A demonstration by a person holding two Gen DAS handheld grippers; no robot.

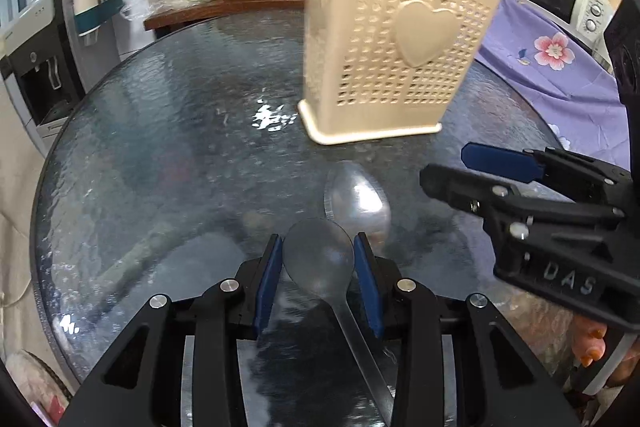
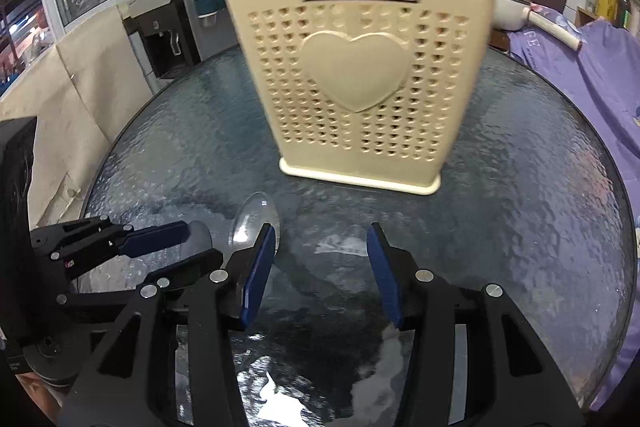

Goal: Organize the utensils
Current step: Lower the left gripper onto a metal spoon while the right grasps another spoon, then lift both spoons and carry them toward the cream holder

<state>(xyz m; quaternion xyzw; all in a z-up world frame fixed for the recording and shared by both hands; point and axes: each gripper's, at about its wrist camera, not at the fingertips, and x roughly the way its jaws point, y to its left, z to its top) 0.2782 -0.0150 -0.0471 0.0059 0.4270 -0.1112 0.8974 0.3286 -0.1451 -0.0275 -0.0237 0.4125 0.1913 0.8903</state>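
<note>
Clear plastic spoon (image 1: 320, 259) sat clamped in your left hand-held gripper (image 1: 319, 259); your right hand-held gripper (image 2: 322, 247), jaws apart and empty, hovered at the cream holder's (image 2: 360, 83) six o'clock.

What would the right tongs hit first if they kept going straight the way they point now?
Probably the glass tabletop just ahead, since the right tongs angle downward with nothing between their fingers. Beyond that stands the beige utensil holder; depth is uncertain.

Clear spoon's (image 1: 320, 259) handle cut off below; holder's (image 2: 356, 83) contents mostly hidden, label blurred.
</note>
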